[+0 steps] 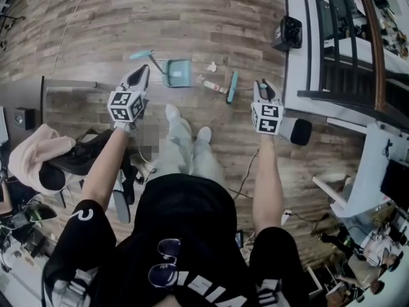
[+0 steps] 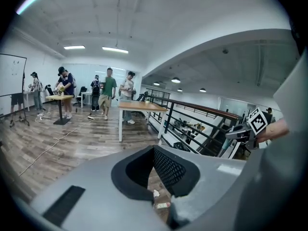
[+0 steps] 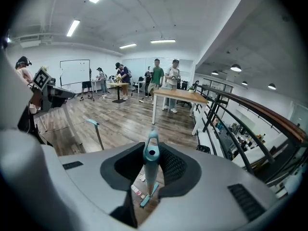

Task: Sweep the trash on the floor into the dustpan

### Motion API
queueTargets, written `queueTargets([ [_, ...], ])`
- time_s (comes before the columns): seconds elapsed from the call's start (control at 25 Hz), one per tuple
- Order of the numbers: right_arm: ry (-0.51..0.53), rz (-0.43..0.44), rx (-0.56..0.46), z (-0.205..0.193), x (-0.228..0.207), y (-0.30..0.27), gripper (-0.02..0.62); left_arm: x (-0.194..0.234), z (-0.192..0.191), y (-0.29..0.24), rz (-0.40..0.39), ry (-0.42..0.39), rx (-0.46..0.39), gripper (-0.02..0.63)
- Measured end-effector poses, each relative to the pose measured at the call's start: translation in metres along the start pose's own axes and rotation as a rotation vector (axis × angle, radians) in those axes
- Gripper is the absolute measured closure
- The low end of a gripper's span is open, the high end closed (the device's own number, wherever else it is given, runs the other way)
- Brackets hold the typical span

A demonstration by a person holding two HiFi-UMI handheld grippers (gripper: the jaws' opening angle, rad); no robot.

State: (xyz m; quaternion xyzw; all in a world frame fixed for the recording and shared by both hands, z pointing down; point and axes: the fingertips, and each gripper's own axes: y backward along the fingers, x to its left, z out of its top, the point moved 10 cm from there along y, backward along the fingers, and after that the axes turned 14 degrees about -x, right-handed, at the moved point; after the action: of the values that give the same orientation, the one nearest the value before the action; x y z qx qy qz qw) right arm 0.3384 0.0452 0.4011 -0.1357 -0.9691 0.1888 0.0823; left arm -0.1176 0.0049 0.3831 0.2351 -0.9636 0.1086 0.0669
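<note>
The trash is seen lying loose on the wooden floor (image 1: 160, 18). A crumpled white scrap (image 1: 211, 66) and a small printed wrapper (image 1: 211, 86) are found between the teal dustpan (image 1: 177, 73) and the head of the teal broom (image 1: 232, 87), near both and touching neither. No litter can be made out inside the dustpan, so the sweeping is judged hardly begun, with every visible piece left to be moved. The dustpan is set on the floor just left of the scrap. Its long handle rises toward the left gripper (image 1: 138, 77) but is not held by it: that claw is closed tip to tip with nothing between the jaws. The right gripper (image 3: 152, 150) is clamped on the broom's upright handle, and the brush head is rested on the floor just right of the wrapper. What is left, by this reading, is for both pieces to be pushed leftward over the short stretch of floor into the pan, and the dustpan may need to be steadied while this is done. Farther out, the person's pale shoes (image 1: 172, 112) are planted on the near side of the litter, and a dark railing (image 1: 332, 75) borders the floor's right edge.
</note>
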Motion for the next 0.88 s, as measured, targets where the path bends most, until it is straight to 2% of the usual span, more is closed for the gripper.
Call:
queueTargets([
  [0.48, 0.012, 0.002, -0.007, -0.037, -0.003, -0.069, 0.512, 0.021, -0.055, -0.049, -0.011, -0.004, 0.023, 0.607],
  [0.88, 0.056, -0.043, 0.033, -0.073, -0.025, -0.064, 0.511, 0.018, -0.092, -0.06, -0.019, -0.001, 0.041, 0.607],
])
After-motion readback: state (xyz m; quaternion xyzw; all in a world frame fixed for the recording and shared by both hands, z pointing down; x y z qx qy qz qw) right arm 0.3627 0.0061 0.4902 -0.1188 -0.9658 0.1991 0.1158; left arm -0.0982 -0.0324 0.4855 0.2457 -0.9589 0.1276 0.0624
